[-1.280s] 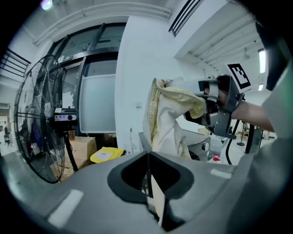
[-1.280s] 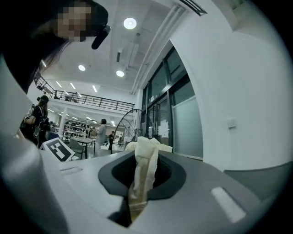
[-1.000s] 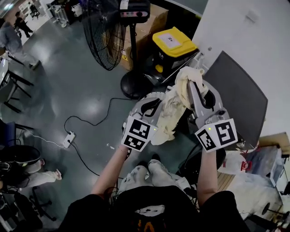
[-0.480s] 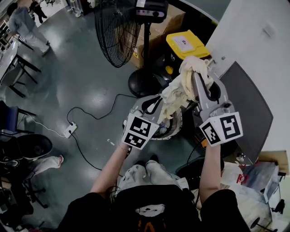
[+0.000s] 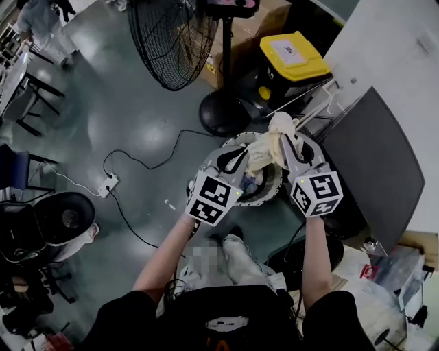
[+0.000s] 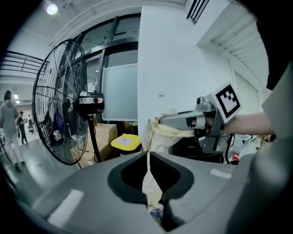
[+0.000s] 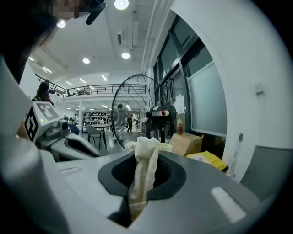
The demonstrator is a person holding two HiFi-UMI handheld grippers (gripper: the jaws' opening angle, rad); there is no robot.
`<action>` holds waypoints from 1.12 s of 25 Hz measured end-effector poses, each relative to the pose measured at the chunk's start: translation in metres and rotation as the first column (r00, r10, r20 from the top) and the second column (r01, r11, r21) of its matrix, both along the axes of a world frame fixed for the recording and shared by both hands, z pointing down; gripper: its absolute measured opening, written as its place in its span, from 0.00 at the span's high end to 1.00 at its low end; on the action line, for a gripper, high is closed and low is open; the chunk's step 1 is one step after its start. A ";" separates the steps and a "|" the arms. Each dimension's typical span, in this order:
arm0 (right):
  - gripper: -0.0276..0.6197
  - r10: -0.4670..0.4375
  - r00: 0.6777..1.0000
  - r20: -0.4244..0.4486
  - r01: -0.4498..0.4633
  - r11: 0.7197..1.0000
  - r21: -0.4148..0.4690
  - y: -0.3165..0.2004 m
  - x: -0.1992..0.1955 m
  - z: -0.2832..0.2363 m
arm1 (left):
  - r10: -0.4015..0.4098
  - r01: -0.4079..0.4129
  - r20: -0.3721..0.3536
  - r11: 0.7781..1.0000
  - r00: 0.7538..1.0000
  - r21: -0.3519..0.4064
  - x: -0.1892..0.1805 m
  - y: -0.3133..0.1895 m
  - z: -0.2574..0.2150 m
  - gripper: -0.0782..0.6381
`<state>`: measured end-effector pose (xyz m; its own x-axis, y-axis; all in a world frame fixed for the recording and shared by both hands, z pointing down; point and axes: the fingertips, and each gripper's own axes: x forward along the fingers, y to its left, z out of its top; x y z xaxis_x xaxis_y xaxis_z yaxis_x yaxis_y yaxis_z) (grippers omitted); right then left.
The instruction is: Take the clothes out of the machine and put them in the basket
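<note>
Grey floor (image 5: 137, 116) — left tool (image 5: 238, 156), right tool (image 5: 288, 137) pinch cream cloth (image 5: 264, 149).

Glossy grey floor (image 5: 137, 116) is picking up soft glare. Big pedestal fan (image 5: 168, 41) is standing on it, with a cardboard box (image 5: 264, 17) and a yellow-lidded black bin (image 5: 291, 55) sitting just behind. White power strip (image 5: 108, 185) is lying on the floor, black cable (image 5: 137, 161) trailing off it. White wall (image 5: 391, 41) is running along the right. Round ceiling lights (image 7: 121, 4) are shining over a railed mezzanine (image 7: 87, 89)
</note>
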<state>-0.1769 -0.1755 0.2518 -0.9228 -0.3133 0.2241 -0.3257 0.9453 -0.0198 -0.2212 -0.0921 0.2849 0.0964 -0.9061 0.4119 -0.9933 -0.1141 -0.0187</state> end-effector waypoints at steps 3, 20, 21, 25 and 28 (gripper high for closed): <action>0.87 -0.016 0.996 -0.088 0.012 0.999 -0.049 -0.005 -0.002 0.056 | -0.003 0.003 -0.012 1.000 1.000 -0.024 0.000 -0.006 0.020 0.71; 0.67 -0.086 0.882 -0.463 -0.055 0.958 -0.282 -0.005 0.004 0.371 | 0.052 -0.058 -0.052 0.991 0.997 -0.120 0.023 -0.032 0.152 0.71; 0.66 -0.093 0.880 -0.465 -0.057 0.953 -0.298 -0.002 0.005 0.379 | 0.056 -0.062 -0.051 0.990 0.997 -0.125 0.025 -0.033 0.156 0.71; 0.65 -0.099 0.894 -0.437 -0.058 0.942 -0.332 0.003 0.009 0.387 | 0.066 -0.073 -0.051 0.988 0.996 -0.135 0.033 -0.036 0.166 0.71; 0.64 -0.079 0.910 -0.406 -0.073 0.936 -0.345 0.008 0.013 0.382 | 0.069 -0.075 -0.050 0.988 0.996 -0.137 0.036 -0.034 0.167 0.71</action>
